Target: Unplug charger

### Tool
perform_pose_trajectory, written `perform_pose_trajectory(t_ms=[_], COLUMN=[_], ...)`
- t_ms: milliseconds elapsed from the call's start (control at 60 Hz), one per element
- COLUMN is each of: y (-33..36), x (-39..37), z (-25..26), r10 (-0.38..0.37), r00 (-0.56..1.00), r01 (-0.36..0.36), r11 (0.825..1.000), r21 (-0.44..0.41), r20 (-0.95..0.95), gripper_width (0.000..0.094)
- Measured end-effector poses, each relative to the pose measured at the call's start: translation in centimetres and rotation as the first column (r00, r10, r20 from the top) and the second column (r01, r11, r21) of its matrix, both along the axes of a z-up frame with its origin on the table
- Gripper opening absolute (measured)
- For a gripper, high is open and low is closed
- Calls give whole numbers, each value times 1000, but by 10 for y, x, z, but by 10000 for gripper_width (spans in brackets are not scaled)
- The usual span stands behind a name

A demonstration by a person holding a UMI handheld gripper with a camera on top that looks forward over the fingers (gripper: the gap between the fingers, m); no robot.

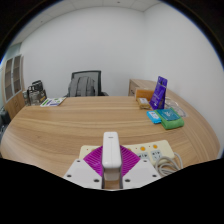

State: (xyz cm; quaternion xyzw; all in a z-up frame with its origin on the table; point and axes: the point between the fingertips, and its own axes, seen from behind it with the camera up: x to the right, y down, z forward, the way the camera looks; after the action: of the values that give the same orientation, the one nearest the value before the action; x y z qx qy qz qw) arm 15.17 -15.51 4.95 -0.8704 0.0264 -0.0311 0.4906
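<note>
The charger (111,152) stands upright between the two fingers of the gripper (111,172), a white block with its lower end seated in a pale power strip (150,156) that lies on the near part of the wooden table (90,125). The purple pads (93,158) sit tight against both of its sides, with no gap that I can make out, so the tongs look narrowed and closed on the plug body. I would judge this to be the grasp step, with the pull itself not yet done, since the charger seems to sit down in its socket. The next move calls for a straight lift along the line of the prongs; any tilt might jam it or drag the strip up with it, as nothing visible is holding the strip down. A cable (170,165) curls just beside the strip, well away from the pull. Farther across the table are a purple box (160,93) standing on end and some small packets (166,117), and a black office chair (86,83) waits at the far side.
</note>
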Motion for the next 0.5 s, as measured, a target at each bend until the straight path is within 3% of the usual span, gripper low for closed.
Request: perform_pose_trajectory(t_ms=[83,133,200,300,417,500], y=[3,10,21,33,43,44], x=[0,4,7,2,53,92], z=[6,61,151,248,278,265], r10=[2,3,1,45,30,13], r00=[1000,1000,994,999,999,999], r01=[-2,-4,-37,-45,-11,4], r11=[1000,992,948,904,893,908], r21=[0,126,315,426,450,419], r20=[-1,12,113,11,-35,-37], gripper_width=[188,186,185,185,186,189])
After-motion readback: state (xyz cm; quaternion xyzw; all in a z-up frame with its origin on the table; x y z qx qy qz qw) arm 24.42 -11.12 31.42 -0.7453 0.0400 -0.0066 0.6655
